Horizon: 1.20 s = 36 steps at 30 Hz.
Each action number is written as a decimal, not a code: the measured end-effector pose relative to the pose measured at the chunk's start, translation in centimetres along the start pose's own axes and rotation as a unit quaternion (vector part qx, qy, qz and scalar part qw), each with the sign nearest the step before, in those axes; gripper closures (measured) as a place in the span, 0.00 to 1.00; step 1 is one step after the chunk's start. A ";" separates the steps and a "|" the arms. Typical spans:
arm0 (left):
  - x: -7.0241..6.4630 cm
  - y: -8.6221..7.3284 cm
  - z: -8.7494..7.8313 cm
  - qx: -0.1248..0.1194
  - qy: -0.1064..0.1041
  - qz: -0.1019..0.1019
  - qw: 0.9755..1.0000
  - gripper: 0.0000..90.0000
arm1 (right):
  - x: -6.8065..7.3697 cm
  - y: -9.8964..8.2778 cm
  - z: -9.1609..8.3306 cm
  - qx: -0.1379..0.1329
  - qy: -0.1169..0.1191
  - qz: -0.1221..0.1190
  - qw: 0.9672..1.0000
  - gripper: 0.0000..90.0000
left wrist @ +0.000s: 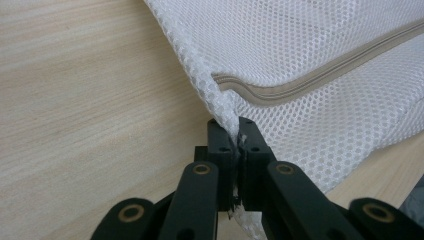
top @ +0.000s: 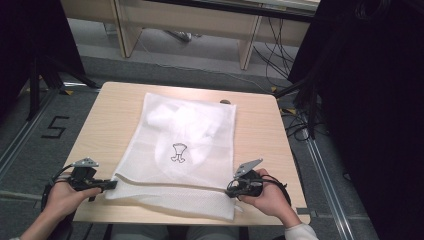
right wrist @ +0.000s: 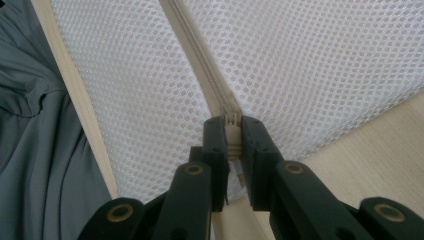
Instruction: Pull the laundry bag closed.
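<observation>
Mesh bag: a white mesh laundry bag [top: 185, 150] lies flat on the table, between my two grippers and stretching away from them.
Inside the bag: something white and soft is bunched up at the far end, with a small black drawing nearer me.
Zipper: a beige zipper [left wrist: 320, 75] runs along the near edge, from one gripper to the other.
Left gripper: my left gripper [left wrist: 239, 131] is pressed together on the bag's corner, pinching the mesh beside the zipper's end.
Right gripper: my right gripper [right wrist: 232, 131] is pressed together on the zipper pull [right wrist: 231, 134].
Table: the light wooden table [top: 110, 115] is under everything.
Lap: grey cloth lies past the table edge, left of my right gripper.
</observation>
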<state>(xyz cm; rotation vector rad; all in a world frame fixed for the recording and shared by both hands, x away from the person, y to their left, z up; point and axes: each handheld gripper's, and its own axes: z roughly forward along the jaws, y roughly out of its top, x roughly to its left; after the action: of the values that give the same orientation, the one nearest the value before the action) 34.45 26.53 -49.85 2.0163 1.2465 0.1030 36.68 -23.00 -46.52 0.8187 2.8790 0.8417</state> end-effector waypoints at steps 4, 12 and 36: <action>0.2 0.0 -0.2 0.011 -0.002 0.012 1.000 0.96 | -0.1 -0.1 0.1 0.002 0.007 -0.004 1.000 0.92; 0.0 0.0 0.0 0.003 -0.005 0.007 1.000 0.96 | -0.4 -0.9 -0.1 0.011 0.003 0.004 1.000 0.92; -0.1 -0.4 0.6 0.027 -0.009 0.018 0.999 0.87 | -0.5 -0.9 0.6 0.013 0.001 0.027 1.000 0.90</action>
<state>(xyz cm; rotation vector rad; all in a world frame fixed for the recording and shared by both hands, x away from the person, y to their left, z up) 34.35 26.23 -50.53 2.0824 1.2134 0.0692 36.82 -23.63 -47.56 0.9027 2.8880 0.8103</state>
